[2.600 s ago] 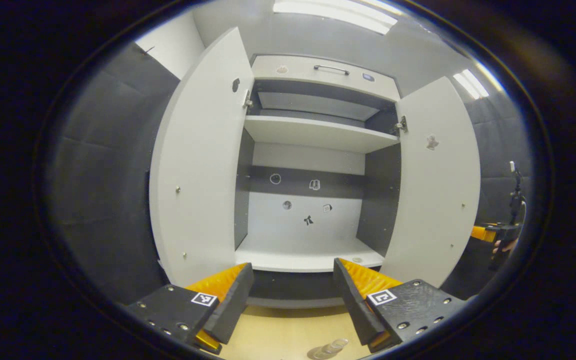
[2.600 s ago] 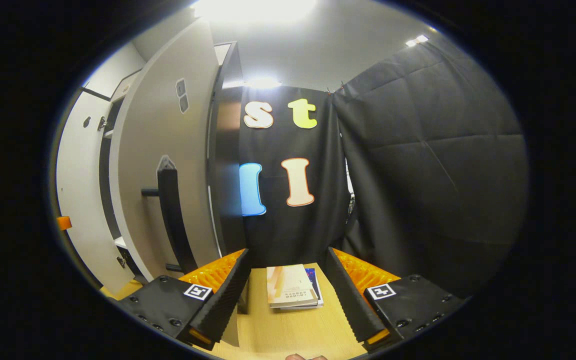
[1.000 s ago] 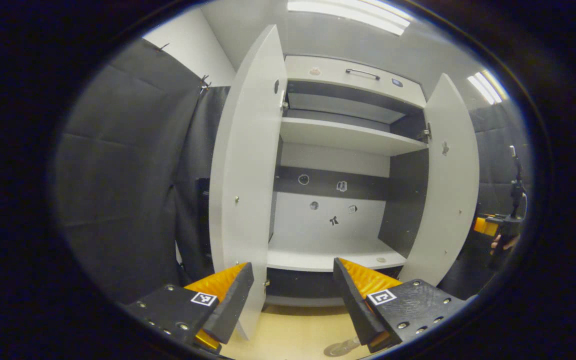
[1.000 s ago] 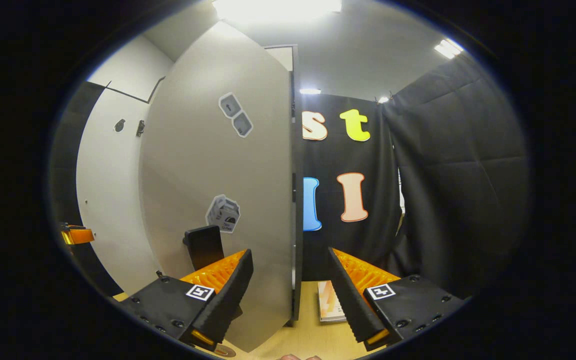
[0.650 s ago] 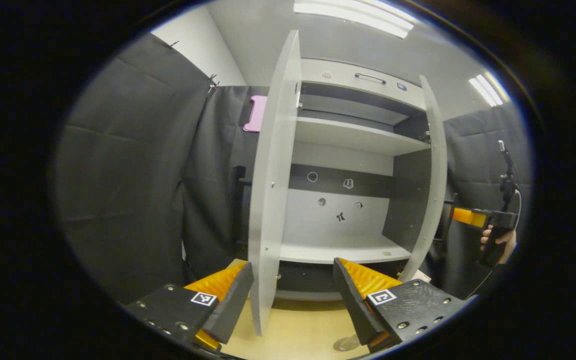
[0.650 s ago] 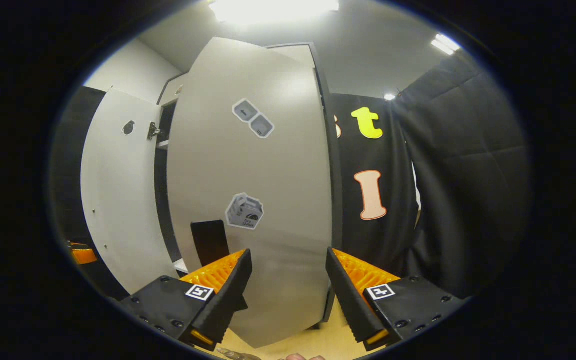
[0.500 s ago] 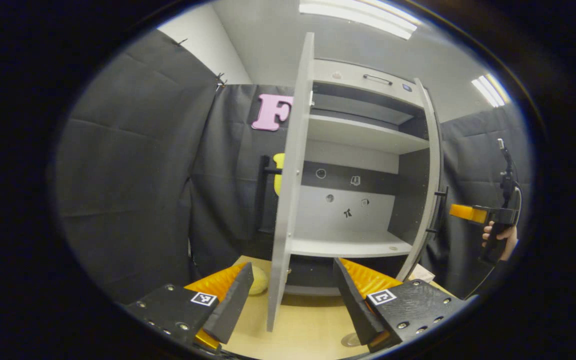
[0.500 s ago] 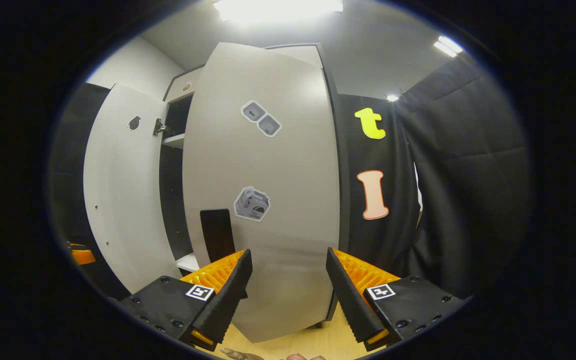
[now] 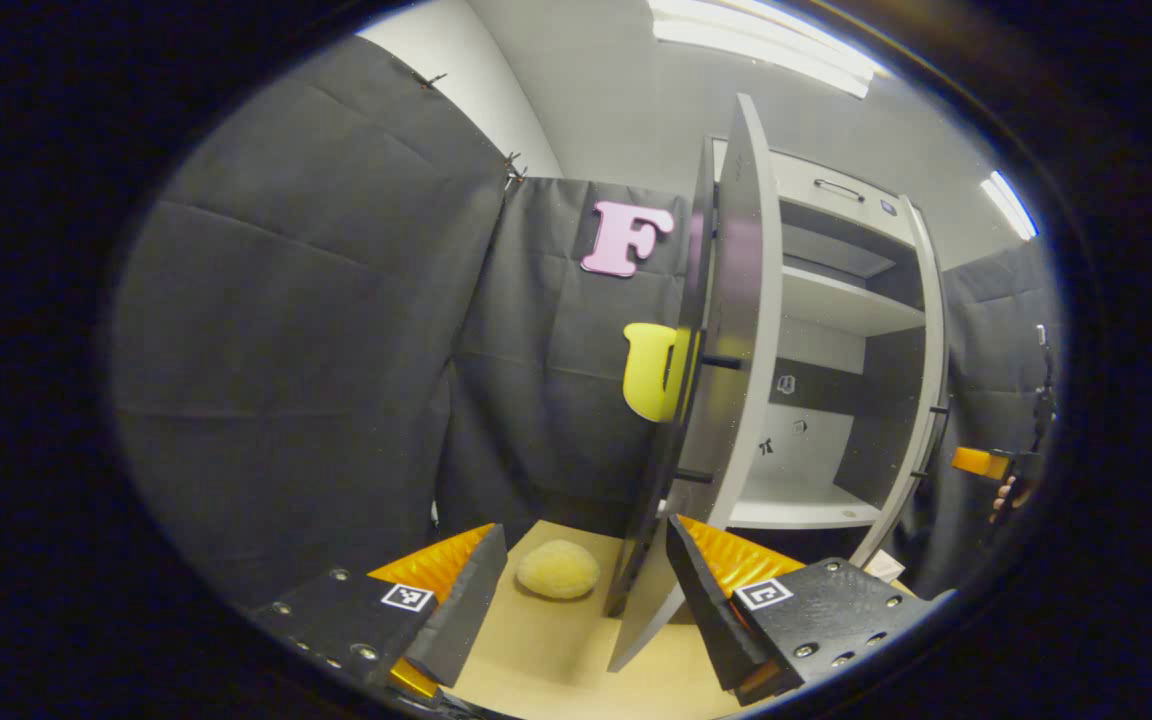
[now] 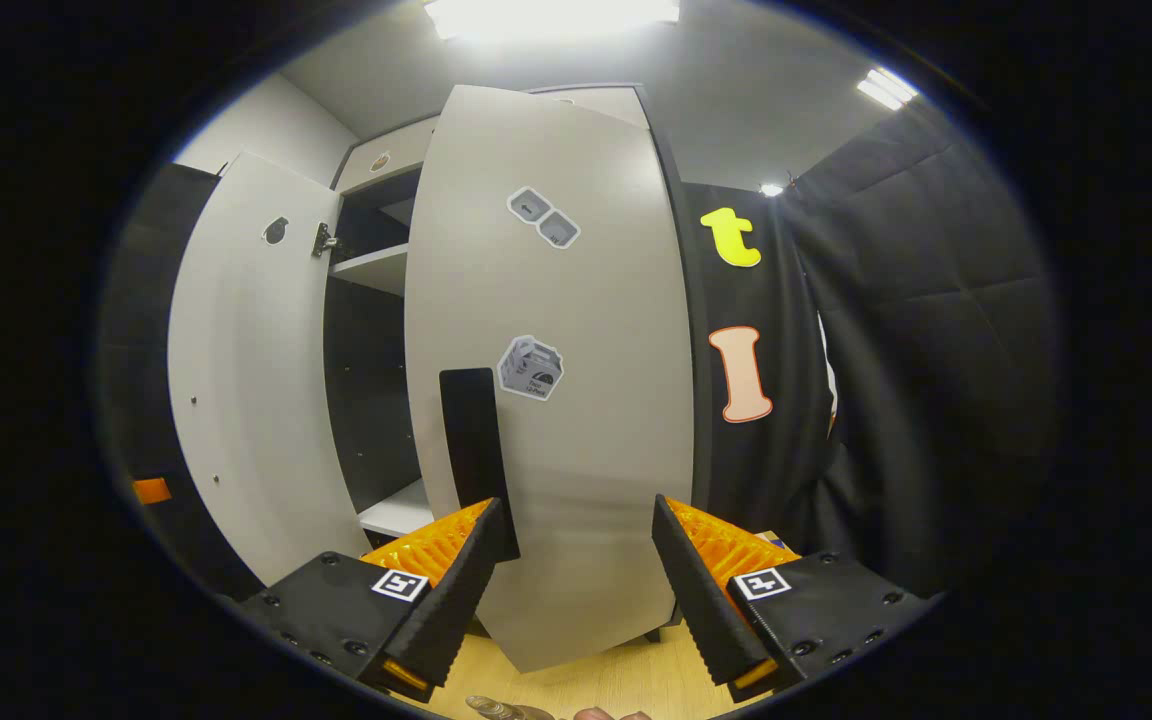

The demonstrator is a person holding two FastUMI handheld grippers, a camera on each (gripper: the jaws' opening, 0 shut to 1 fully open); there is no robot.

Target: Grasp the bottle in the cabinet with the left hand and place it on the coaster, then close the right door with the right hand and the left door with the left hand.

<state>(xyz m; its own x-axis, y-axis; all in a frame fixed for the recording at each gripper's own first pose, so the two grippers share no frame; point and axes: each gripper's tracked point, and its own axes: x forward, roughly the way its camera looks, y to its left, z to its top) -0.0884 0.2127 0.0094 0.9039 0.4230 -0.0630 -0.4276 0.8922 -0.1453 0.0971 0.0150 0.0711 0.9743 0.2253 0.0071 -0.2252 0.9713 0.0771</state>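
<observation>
Your right door (image 10: 576, 400) is grey and half shut; your left door (image 9: 726, 380) stands open, edge-on to you

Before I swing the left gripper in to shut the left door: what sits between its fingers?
In the left gripper view, the left gripper frames bare tabletop, a yellow sponge and the left door's bottom edge.

Smooth matt doors (image 10: 576, 420), quilted black cloth wall (image 9: 296, 330), pale wood-grain tabletop (image 9: 546, 650).
</observation>
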